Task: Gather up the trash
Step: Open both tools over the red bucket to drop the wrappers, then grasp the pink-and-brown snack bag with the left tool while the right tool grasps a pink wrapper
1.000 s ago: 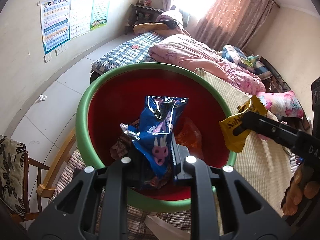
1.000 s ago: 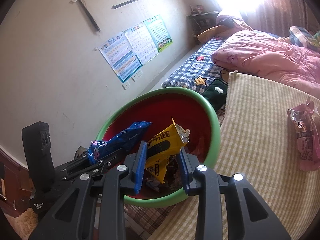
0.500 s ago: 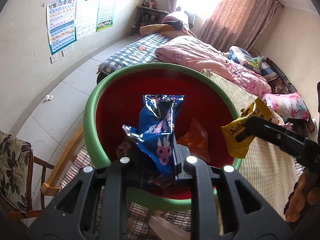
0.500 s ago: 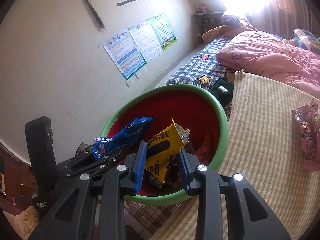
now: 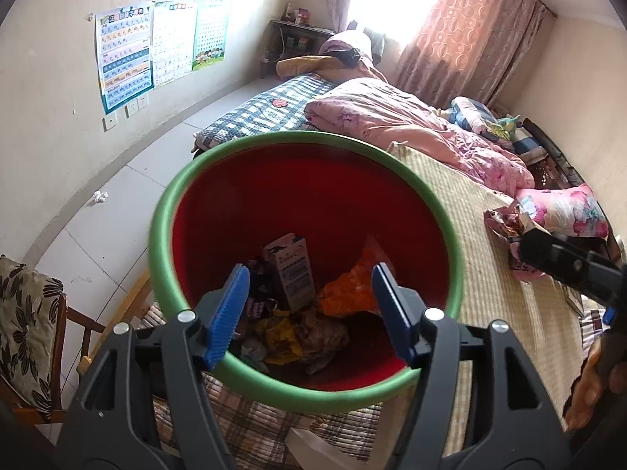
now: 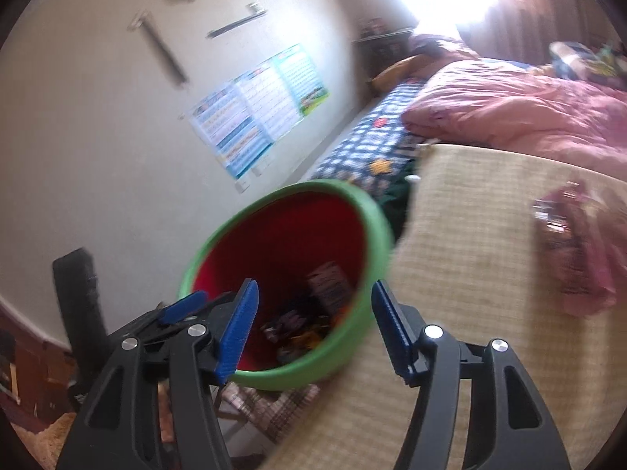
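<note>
Red inside and green at the rim, the bin (image 5: 168,211) is sitting at the left, and we are hovering our left gripper (image 5: 309,309) over its mouth with the jaws spread wide and nothing between them. Wrappers, a small carton (image 5: 290,270) and an orange bag (image 5: 348,286) are lying at the bottom. Our right gripper (image 6: 313,329), likewise released and empty, is swinging over the woven mat (image 6: 470,258). Further right, a pink wrapper (image 6: 576,250) is waiting; we are judging it best approached low, pinching a crinkled edge, not pressing flat.

black frames, silver screws, ribbed blue fingers (image 5: 232,307)
</note>
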{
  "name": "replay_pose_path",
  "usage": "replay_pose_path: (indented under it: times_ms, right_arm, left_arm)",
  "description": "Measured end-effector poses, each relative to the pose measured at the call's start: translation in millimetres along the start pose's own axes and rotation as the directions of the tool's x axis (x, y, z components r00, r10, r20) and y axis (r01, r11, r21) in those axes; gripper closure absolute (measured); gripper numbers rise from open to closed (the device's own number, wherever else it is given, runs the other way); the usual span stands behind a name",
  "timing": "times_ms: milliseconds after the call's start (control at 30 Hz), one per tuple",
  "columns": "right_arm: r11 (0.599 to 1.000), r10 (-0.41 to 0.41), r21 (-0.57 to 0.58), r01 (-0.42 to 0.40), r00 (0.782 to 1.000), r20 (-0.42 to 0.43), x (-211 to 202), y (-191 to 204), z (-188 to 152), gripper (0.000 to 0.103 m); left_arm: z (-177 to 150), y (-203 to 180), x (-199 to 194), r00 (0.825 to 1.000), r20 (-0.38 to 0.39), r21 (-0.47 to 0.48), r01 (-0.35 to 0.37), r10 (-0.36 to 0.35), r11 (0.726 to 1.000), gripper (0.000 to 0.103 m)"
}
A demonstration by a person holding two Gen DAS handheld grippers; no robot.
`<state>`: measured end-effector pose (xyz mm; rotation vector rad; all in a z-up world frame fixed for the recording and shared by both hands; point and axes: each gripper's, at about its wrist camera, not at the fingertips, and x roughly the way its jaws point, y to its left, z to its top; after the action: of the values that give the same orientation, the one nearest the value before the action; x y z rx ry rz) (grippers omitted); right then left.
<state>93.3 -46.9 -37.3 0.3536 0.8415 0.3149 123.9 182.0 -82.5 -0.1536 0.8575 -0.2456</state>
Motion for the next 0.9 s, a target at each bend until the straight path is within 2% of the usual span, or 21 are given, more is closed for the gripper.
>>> replay_pose_path:
  times_ms: [67,167,300,433,633,733,767,800,900]
  right_arm:
    - [0.997,-0.053,0.052,0.052,0.998,0.024,-11.1,-27.7,-0.4,0.044]
    - [0.97,-0.172,0.182,0.158,0.983,0.061,-34.0,-85.5,-3.5,0.044]
    - [0.895,-0.309,0.364,0.257,0.947,0.092,-70.3,-167.8,-9.4,0.043]
    - [0.835,-0.371,0.47,0.285,0.923,0.099,-86.3,-227.9,-8.9,0.042]
    - [0.784,-0.369,0.552,0.284,0.928,0.046,-77.8,-292.0,-5.0,0.041]
    - [0.784,-0.342,0.56,0.268,0.939,0.029,-70.8,-310.9,-0.7,0.041]
    - [0.791,-0.334,0.551,0.266,0.942,0.025,-69.0,-314.8,0.0,0.046]
    - [0.803,-0.321,0.536,0.26,0.947,0.022,-66.8,-318.0,1.3,0.06]
    - [0.84,-0.269,0.492,0.231,0.963,0.008,-61.5,-317.8,4.7,0.077]
  left_arm:
    - [0.4,-9.1,-0.5,1.0,0.007,0.007,0.005,-0.005,1.0,0.04]
    - [-0.1,-20.7,-1.9,1.0,0.016,0.017,0.013,-0.013,1.0,0.04]
    - [-1.4,-40.4,-3.6,1.0,0.023,0.029,0.018,-0.018,0.999,0.037]
    - [-4.5,-67.3,-1.9,0.999,0.022,0.041,0.029,-0.029,0.999,0.036]
    - [-14.8,-113.5,2.0,0.999,0.006,0.068,0.044,-0.044,0.997,0.034]
    - [-18.7,-133.6,3.9,0.999,-0.001,0.081,0.05,-0.05,0.995,0.033]
    - [-19.7,-140.9,5.3,0.999,-0.004,0.084,0.053,-0.053,0.995,0.032]
    - [-19.9,-146.6,7.2,0.998,-0.008,0.085,0.056,-0.055,0.995,0.032]
    - [-23.0,-171.2,17.5,0.996,-0.031,0.091,0.081,-0.078,0.993,0.032]
